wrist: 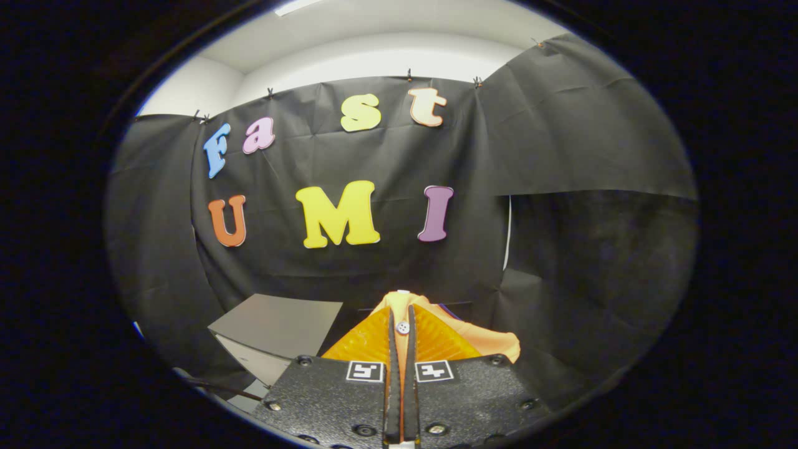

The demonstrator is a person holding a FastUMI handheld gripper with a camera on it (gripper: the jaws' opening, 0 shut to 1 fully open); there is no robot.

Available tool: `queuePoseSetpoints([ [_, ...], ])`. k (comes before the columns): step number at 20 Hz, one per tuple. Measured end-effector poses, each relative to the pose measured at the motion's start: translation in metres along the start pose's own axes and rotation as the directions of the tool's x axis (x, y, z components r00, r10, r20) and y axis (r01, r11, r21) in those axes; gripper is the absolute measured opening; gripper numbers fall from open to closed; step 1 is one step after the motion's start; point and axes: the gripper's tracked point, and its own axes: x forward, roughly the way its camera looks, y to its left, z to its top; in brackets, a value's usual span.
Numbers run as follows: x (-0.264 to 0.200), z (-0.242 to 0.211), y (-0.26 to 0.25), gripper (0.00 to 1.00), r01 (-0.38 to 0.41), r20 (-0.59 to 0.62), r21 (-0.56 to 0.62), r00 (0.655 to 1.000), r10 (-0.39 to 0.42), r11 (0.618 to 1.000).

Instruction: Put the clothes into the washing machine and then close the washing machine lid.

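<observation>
Gripper [402,324]: clenched on thin orange cloth garment [480,340] with white button, fabric pinched between both fingers.
Grey flat-topped box [274,324]: at 10 o'clock from fingertips.

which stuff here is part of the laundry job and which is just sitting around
Part of the job:
- orange garment, pinched between the closed tongs, with a white button showing at their tips
- grey box-like appliance below and beside the tongs, possibly the washing machine; hard to tell

Just there:
- black cloth wall
- dark cable near the appliance
</observation>
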Motion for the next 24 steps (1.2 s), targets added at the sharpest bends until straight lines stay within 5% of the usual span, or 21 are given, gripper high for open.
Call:
queuePoseSetpoints([
  [11, 0.165, -0.094, -0.049, 0.05, -0.130, -0.227, 0.041, 0.964, 0.136, 0.991],
  [24, 0.277, -0.268, -0.062, 0.06, -0.132, -0.555, 0.001, 0.825, 0.110, 0.991],
])
